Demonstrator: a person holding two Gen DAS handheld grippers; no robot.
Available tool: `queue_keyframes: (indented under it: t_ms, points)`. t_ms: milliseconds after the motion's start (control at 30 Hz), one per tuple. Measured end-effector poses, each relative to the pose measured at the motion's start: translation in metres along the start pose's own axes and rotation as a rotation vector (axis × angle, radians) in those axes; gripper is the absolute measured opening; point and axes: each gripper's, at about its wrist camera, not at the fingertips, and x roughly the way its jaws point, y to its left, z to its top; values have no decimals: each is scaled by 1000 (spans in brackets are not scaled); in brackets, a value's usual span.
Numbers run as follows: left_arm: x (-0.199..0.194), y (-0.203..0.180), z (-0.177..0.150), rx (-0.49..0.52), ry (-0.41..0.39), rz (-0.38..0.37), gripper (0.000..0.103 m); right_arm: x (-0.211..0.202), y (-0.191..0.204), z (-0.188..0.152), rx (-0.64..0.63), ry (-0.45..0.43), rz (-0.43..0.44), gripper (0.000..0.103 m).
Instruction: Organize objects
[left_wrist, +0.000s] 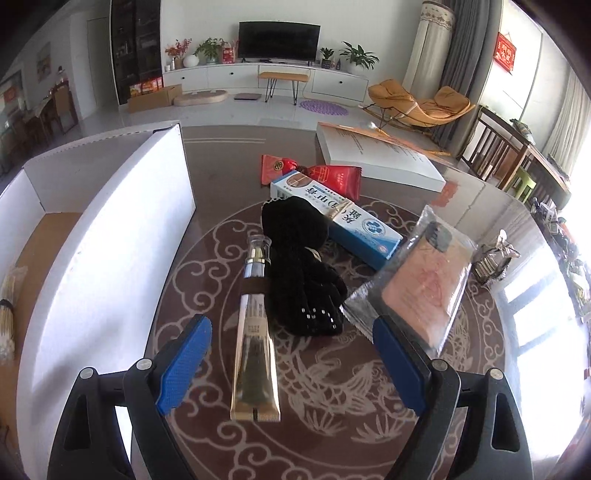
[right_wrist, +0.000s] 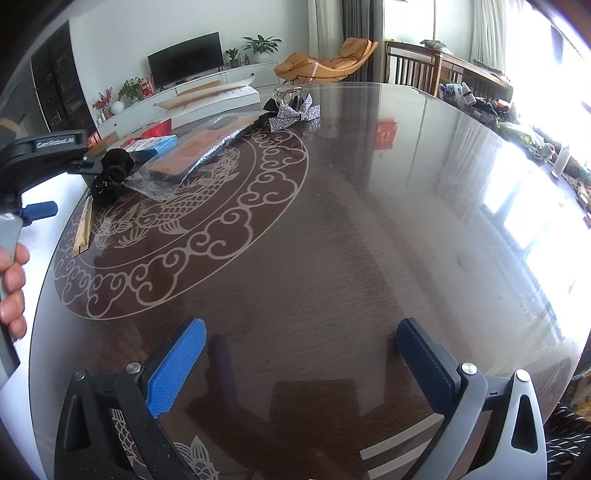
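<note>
Left gripper (left_wrist: 291, 363) jaws gape astride gold tube (left_wrist: 255, 354) beside box wall (left_wrist: 122, 258).

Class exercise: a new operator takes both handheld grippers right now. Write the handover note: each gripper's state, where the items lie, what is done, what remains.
Left gripper: jaws open, empty, either side of the gold cosmetic tube with clear cap lying on the dark glass-topped round table.
Right gripper: jaws open, empty, over bare tabletop.
On the table: black knitted glove, blue-and-white toothpaste carton, red snack packet, clear-wrapped orange pack, silver glitter bow.
Done: a bundle of cotton swabs lies in the white cardboard box on the left.
Left: the rest, likely the tube first.
</note>
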Motion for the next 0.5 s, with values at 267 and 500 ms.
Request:
queue_keyframes:
  t_ms: [267, 500]
  points:
    - [57, 19, 23, -99, 57, -11, 89, 1, 3, 1, -18, 2, 0, 103]
    - [74, -2, 22, 47, 38, 65, 103, 3, 6, 1, -40, 7, -2, 103]
